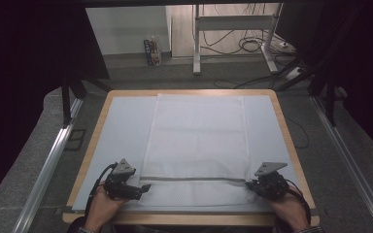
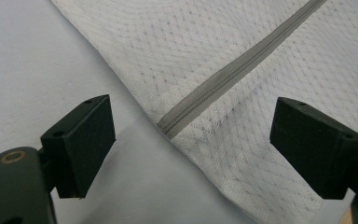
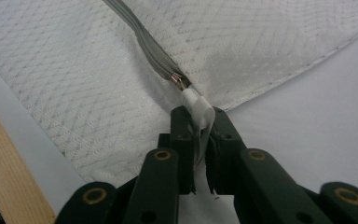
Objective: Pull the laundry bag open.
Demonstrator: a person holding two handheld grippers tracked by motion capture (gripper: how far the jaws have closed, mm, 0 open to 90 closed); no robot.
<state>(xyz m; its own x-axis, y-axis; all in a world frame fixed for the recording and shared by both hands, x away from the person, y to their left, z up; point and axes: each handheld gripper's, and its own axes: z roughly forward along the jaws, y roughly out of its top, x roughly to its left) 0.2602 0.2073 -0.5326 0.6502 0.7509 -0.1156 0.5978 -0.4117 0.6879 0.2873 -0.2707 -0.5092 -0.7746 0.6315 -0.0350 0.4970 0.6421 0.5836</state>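
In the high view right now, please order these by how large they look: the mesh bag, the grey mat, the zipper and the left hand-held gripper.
1. Grey mat
2. Mesh bag
3. Zipper: long but very thin.
4. Left hand-held gripper: shorter but bulkier, so its rank against the zipper is unsure.

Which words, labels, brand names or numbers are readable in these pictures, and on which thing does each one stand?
No text can be read.
Mesh laundry bag, its zipper and white pull tab: no print visible.
Small package on the floor by the far wall: coloured print, too small and blurred to read.
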